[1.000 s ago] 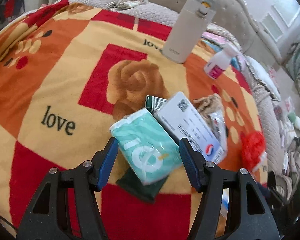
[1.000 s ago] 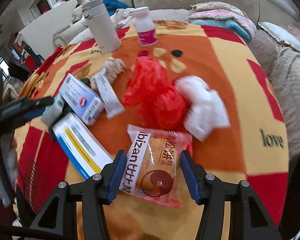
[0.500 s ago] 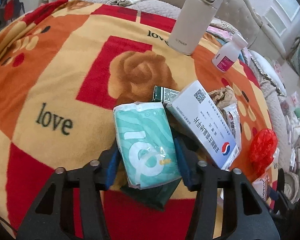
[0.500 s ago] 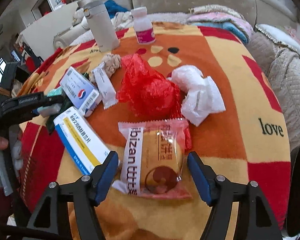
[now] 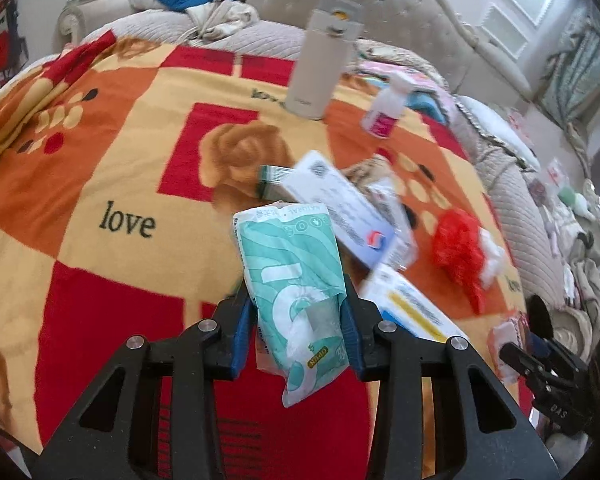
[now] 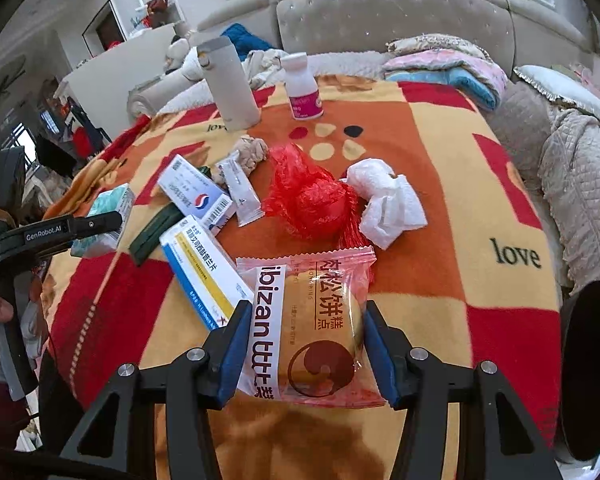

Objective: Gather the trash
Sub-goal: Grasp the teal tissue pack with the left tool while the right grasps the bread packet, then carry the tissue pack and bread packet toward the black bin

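My left gripper point(image 5: 296, 332) is shut on a teal tissue pack point(image 5: 292, 272) and holds it lifted above the blanket. In the right wrist view the pack point(image 6: 108, 208) shows at the left in that gripper. My right gripper point(image 6: 304, 344) has its jaws against the sides of a pink snack packet point(image 6: 312, 320) that lies on the blanket; it looks shut on it. Other trash lies ahead: a red plastic bag point(image 6: 308, 200), crumpled white tissue point(image 6: 388, 196), a white sachet point(image 6: 242, 192), a white medicine box point(image 6: 196, 196) and a blue-yellow box point(image 6: 204, 276).
A beige thermos point(image 6: 230, 84) and a white pill bottle point(image 6: 302, 88) stand at the far side of the patterned blanket point(image 6: 440, 152). A dark green flat item point(image 6: 156, 232) lies by the boxes. A beige headboard point(image 6: 380, 12) and folded bedding point(image 6: 452, 68) are behind.
My left gripper closed on the teal tissue pack and lifted it off the dark green item. My right gripper opened wider around the snack packet, then narrowed onto it.
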Demonstrator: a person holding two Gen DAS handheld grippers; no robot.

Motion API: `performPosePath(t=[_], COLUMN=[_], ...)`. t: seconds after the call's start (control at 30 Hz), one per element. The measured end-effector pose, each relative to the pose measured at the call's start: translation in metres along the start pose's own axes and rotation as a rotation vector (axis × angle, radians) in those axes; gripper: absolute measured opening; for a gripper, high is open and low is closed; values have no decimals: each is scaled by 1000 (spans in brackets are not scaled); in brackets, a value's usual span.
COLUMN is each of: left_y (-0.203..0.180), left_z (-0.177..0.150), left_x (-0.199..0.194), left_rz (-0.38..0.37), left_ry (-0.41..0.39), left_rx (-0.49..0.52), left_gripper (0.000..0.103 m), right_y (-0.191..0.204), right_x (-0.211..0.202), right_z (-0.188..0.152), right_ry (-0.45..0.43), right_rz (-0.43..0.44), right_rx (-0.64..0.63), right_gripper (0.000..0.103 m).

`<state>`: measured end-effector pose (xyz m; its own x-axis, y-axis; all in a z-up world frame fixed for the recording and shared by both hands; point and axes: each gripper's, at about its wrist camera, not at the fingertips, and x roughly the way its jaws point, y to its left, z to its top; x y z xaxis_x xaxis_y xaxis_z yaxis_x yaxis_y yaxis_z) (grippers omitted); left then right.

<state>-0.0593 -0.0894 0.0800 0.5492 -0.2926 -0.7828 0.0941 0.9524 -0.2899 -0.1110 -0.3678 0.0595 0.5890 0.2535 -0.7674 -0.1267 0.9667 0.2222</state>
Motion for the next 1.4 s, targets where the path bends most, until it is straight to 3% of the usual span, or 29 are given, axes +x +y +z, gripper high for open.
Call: performPosePath(t=[0.53, 1.4], left_y=[-86, -186], left_z=[-37, -56], left_x=[-16, 2], left_rz=[-91, -176], left_ry=[7, 46], left_rx=[144, 314], left_gripper=[36, 36], right_y=[-18, -83], right_x=[-42, -86], right_z=[-23, -37], right_ry=[-56, -117], right_rz=[-3, -92], right_rx=[50, 159], right_gripper=[53, 53])
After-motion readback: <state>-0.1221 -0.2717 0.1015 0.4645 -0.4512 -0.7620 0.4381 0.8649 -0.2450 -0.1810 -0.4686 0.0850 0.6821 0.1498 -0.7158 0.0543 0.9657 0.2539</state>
